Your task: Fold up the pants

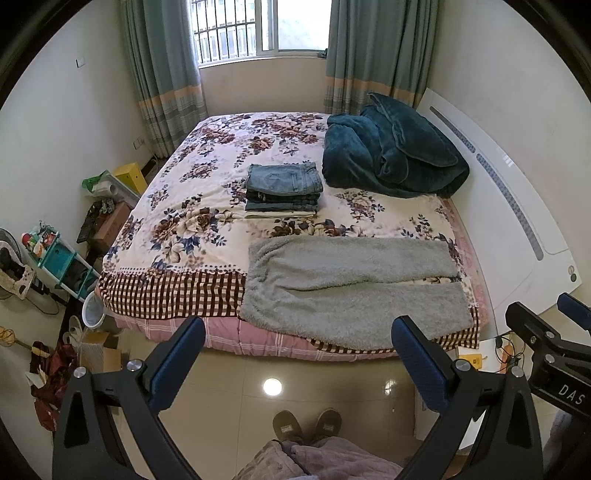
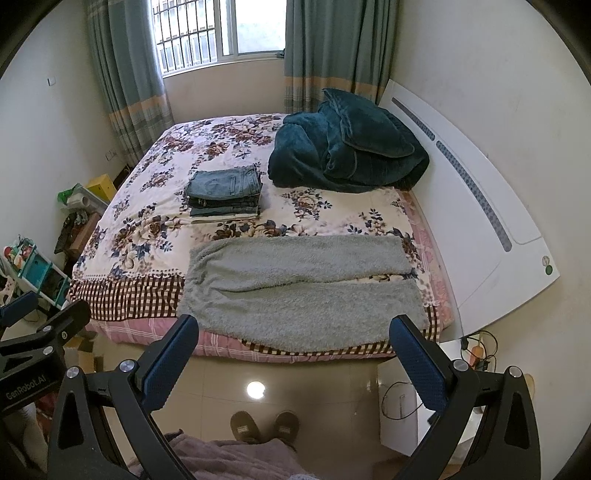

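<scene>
- My left claw point(image 1: 297, 332) and my right claw point(image 2: 293, 330) both hang above the floor with fingers wide apart, holding nothing.
- The grey fleece pants point(image 1: 351, 284) lie flat at the near edge of the bed point(image 1: 207, 206).
- A stack of folded jeans point(image 1: 282, 190) sits behind them.

We look across a small bedroom lit by daylight from a barred window point(image 1: 255, 27); grey-green curtains point(image 1: 162, 74) with an orange band hang on either side; the walls point(image 1: 62, 122) are plain cream. A bed point(image 1: 221, 177) under a floral cover fills the room, its white headboard point(image 1: 517, 221) against the right wall; a dark teal blanket point(image 1: 391, 155) lies bunched near it. The glossy beige tiled floor point(image 1: 236, 373) reflects a ceiling light; boxes and a small shelf point(image 1: 62, 258) crowd the left wall.
</scene>
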The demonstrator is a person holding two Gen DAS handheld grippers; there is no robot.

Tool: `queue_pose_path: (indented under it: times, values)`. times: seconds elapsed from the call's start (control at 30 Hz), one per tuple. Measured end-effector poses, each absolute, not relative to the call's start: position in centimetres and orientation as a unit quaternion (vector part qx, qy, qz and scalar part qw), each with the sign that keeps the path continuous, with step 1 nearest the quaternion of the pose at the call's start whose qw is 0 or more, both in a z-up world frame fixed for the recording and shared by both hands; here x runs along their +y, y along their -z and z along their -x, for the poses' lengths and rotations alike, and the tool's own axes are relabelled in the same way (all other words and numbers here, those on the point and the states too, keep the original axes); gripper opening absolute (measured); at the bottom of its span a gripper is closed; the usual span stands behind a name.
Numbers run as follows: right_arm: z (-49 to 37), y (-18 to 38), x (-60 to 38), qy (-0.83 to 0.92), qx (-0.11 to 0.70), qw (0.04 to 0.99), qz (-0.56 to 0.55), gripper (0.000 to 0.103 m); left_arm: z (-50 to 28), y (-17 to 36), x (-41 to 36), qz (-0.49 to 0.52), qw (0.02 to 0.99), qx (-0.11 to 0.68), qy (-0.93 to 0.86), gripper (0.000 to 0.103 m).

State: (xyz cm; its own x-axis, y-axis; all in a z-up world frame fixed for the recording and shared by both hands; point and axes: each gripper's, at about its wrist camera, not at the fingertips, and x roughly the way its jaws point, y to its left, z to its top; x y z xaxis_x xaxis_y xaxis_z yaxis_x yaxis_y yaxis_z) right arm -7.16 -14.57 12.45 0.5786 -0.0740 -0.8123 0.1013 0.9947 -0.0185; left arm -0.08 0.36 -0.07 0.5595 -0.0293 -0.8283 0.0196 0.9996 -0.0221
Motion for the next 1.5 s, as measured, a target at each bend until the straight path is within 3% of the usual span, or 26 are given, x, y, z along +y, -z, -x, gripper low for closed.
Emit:
queue_pose_path:
  times: [1.5]
  values:
    - [6.7,-11.7,-13.4,0.049,0.463,0.885,-0.007,0.103,0.1,-0.1,0.2,0.005,0.882,0.472,0.015,0.103]
